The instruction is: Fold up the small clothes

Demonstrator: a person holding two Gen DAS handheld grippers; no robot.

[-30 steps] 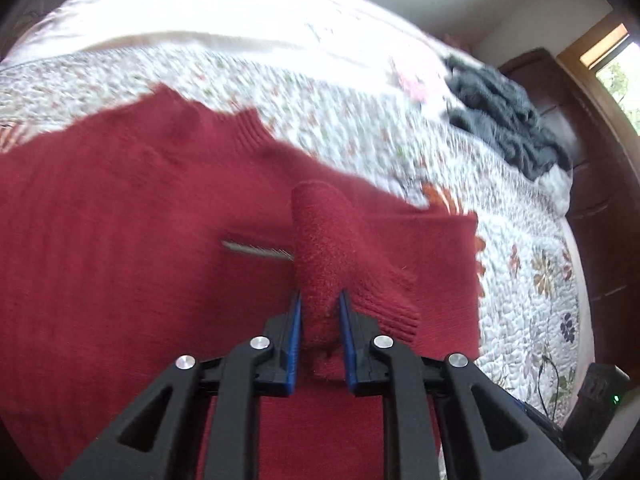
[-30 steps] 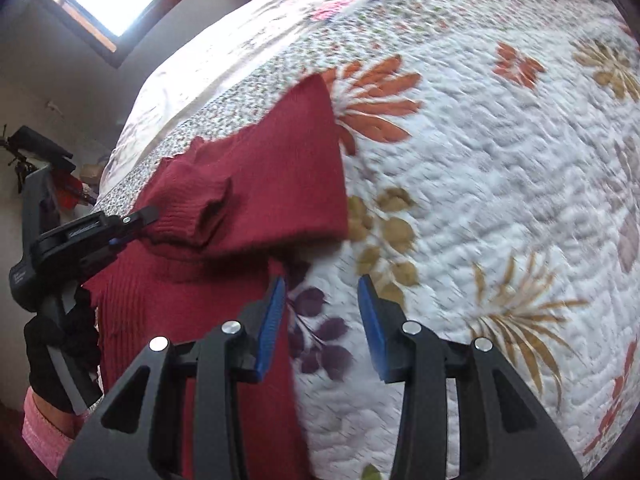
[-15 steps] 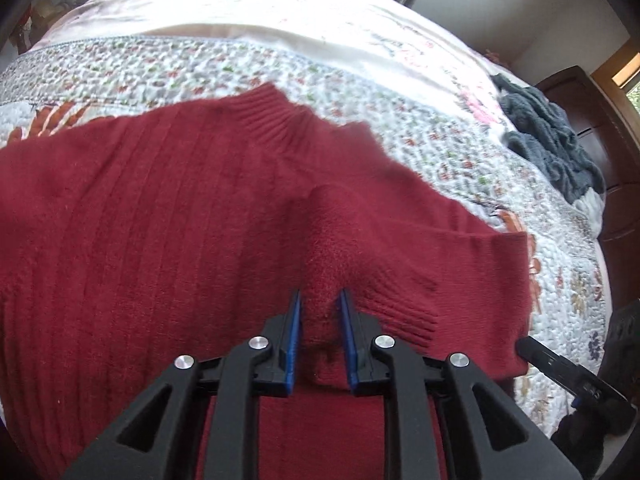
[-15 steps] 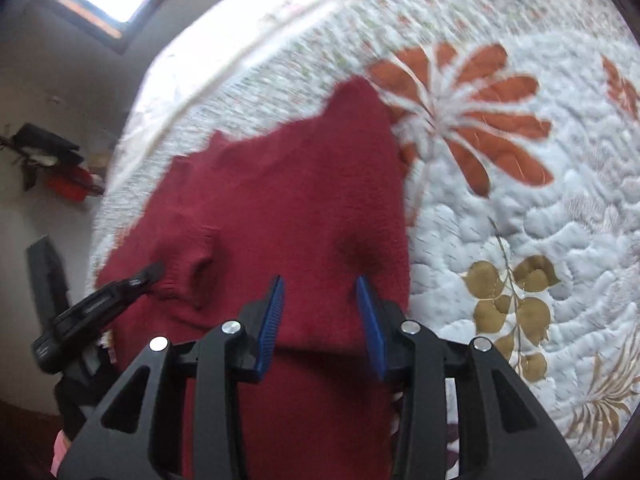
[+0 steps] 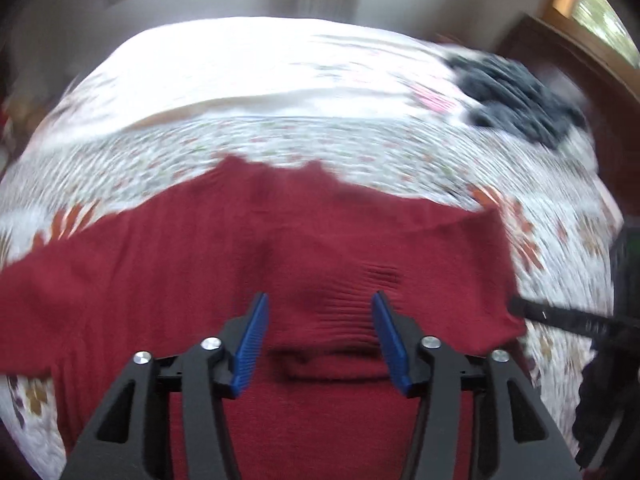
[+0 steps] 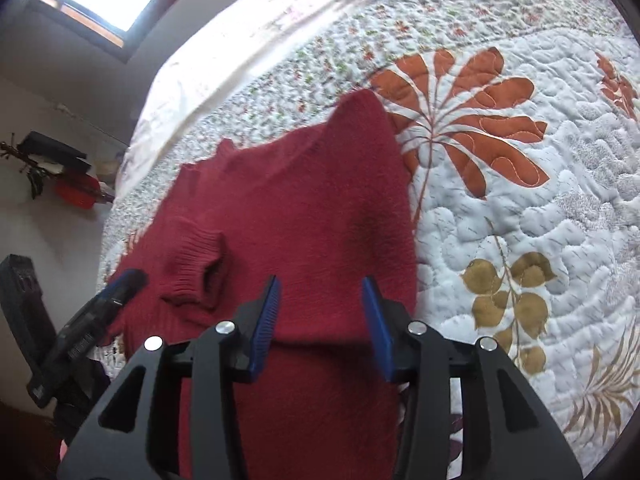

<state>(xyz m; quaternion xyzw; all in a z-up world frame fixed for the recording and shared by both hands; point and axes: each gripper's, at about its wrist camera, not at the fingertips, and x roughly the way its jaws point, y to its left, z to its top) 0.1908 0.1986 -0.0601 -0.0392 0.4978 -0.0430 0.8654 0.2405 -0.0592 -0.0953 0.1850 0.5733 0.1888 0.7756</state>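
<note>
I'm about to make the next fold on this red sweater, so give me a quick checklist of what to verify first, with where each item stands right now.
1. Left gripper free of cloth: ok. Its jaws stand open, with the cuff lying between them, not pinched.
2. Right gripper free: ok. Its jaws are open over the red sweater, holding nothing.
3. Sleeve folded in over the body: ok. The cuff rests on the sweater's middle.
4. Sweater lying flat on the quilt: mostly ok. The cuff end is slightly bunched.
5. Hem position: cannot tell. It is hidden below both grippers.
6. Dark grey garment out of the way: ok. It lies apart, far up the bed.
</note>
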